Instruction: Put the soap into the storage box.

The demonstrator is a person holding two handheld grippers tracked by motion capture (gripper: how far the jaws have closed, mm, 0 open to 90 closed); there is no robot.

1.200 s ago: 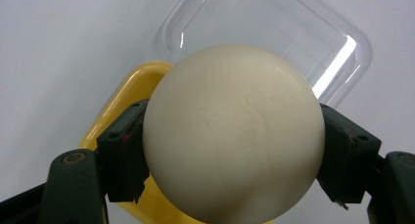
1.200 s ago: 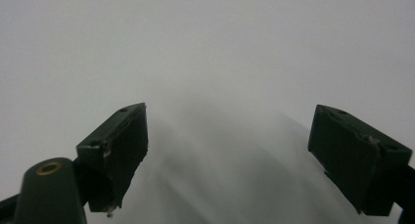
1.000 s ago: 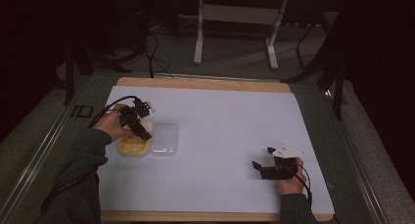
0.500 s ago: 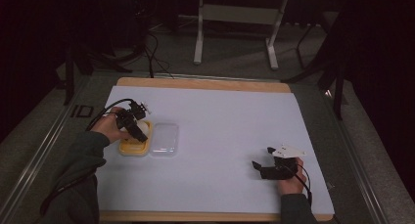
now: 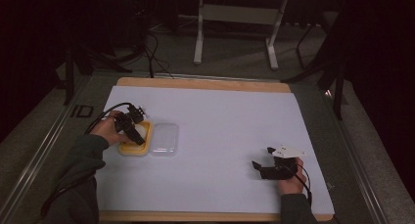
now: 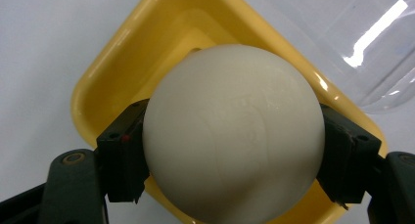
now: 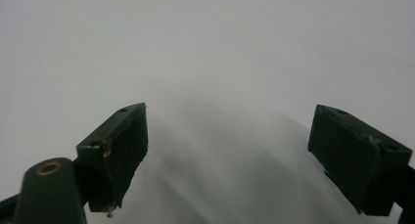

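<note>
A cream-white ball (image 6: 234, 131) sits gripped between the two black jaws of my left gripper (image 6: 235, 158), right over a yellow square container (image 6: 127, 53). In the high view that left gripper (image 5: 136, 133) hangs above the yellow container (image 5: 128, 147) at the table's left. A clear plastic lid (image 5: 164, 139) lies just right of the container, also seen as the clear lid (image 6: 362, 43). My right gripper (image 5: 260, 167) rests low at the front right of the white sheet, jaws spread wide. In its own view the right gripper (image 7: 230, 155) has nothing but white surface between its fingers.
The white sheet (image 5: 220, 121) covers a wooden board (image 5: 195, 83) on a grey table. A metal stand (image 5: 235, 18) and cables (image 5: 151, 48) stand on the dark floor beyond the far edge.
My left gripper has shifted slightly down and toward the yellow container with the ball. The right gripper has stayed put.
</note>
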